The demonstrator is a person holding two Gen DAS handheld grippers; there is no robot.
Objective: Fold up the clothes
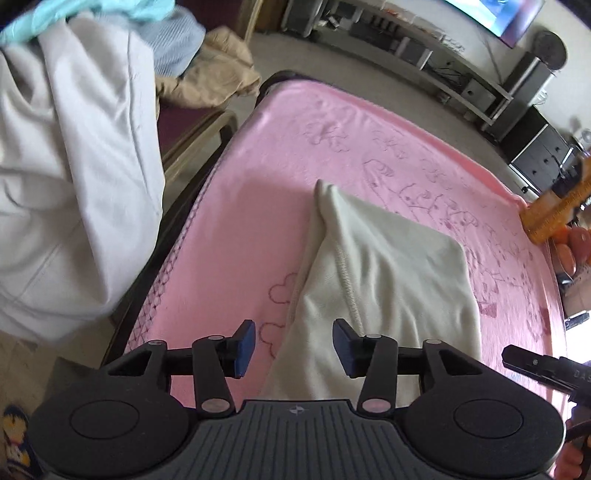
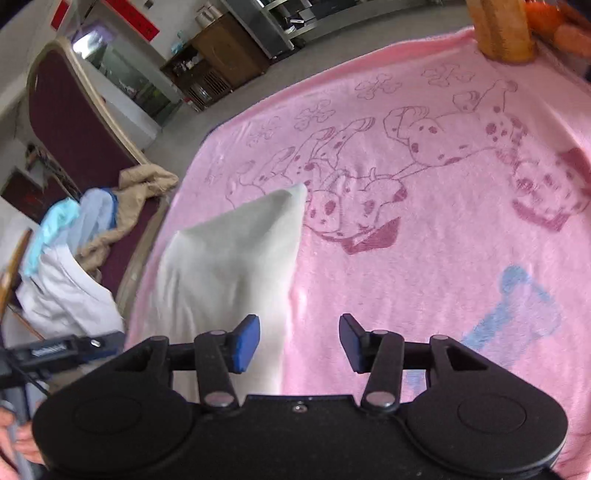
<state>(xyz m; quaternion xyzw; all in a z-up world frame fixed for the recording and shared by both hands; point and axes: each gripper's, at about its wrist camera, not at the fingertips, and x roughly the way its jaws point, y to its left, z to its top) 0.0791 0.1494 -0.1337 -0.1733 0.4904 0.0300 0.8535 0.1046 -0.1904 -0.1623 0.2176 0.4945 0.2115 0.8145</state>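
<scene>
Pink blanket point(image 1: 229, 221) with a spotted-dog print, spread flat over a table. On the blanket, toward its near-left part, a folded cream garment point(image 1: 373, 280), long and narrowing to a point at its far end point(image 2: 229, 258). Above the garment's near end, the left gripper point(image 1: 293, 347), blue pads spread wide, gripping nothing. Just right of the garment, over bare blanket, the right gripper point(image 2: 299, 341), likewise spread wide and holding nothing. Left of the blanket, a maroon chair point(image 2: 70, 114) piled with loose clothes point(image 2: 96, 225): white, pale blue, beige. At the blanket's far right corner, an orange-brown block point(image 2: 504, 31).
</scene>
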